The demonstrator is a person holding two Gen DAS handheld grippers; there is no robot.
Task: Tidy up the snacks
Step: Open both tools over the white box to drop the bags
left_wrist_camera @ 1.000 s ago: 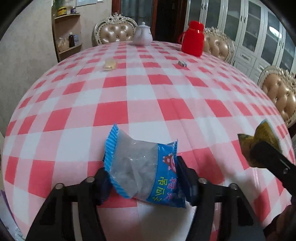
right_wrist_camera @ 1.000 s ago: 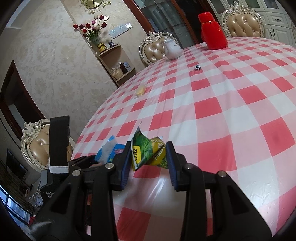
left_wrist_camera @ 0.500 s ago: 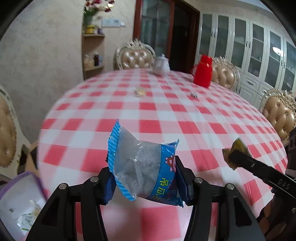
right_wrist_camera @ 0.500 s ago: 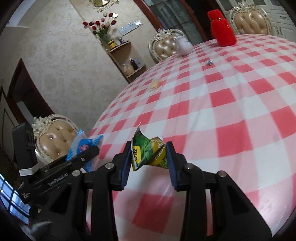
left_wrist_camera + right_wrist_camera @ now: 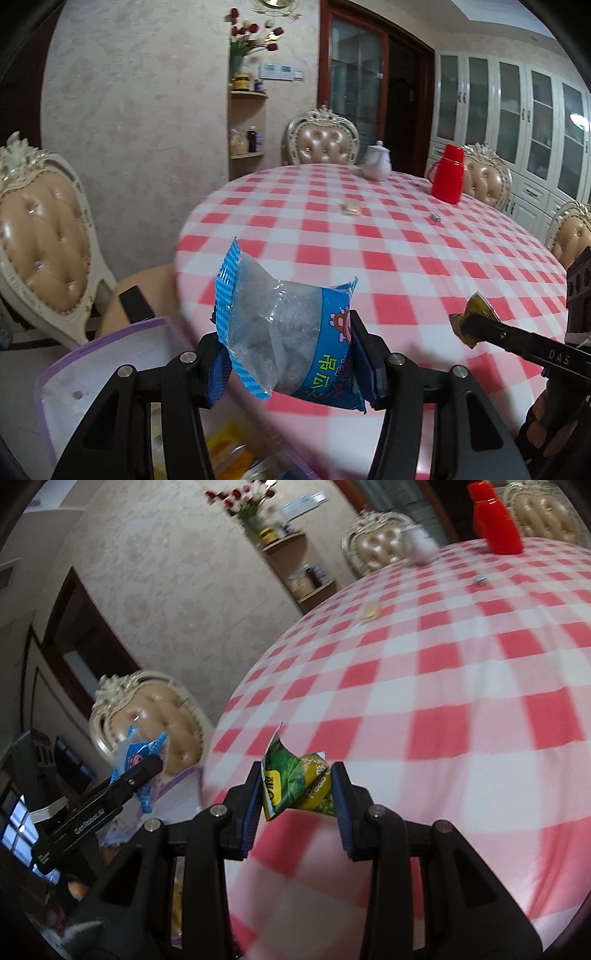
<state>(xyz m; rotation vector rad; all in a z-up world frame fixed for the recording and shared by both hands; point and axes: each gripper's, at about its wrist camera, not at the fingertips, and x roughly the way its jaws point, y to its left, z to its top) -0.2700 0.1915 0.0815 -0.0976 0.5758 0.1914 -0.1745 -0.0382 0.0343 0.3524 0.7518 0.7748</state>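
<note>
My left gripper (image 5: 288, 354) is shut on a blue and clear snack packet (image 5: 284, 339), held in the air off the table's near left edge, above a purple-rimmed white box (image 5: 92, 365). My right gripper (image 5: 297, 792) is shut on a green and yellow peas packet (image 5: 295, 784), held over the table's near edge. The right gripper shows at the right of the left wrist view (image 5: 480, 328). The left gripper with its blue packet (image 5: 138, 755) shows at the left of the right wrist view. The box (image 5: 177, 786) holds several snacks, partly hidden.
The round table (image 5: 406, 251) has a red and white checked cloth. On it are a small yellow snack (image 5: 351, 208), a small die-like item (image 5: 436, 218), a red jug (image 5: 447, 179) and a white teapot (image 5: 376, 166). Padded chairs (image 5: 40, 240) stand around.
Both grippers have lifted and pulled back to the left off the table, each still holding its packet. The purple-rimmed box has come into view below the left gripper.
</note>
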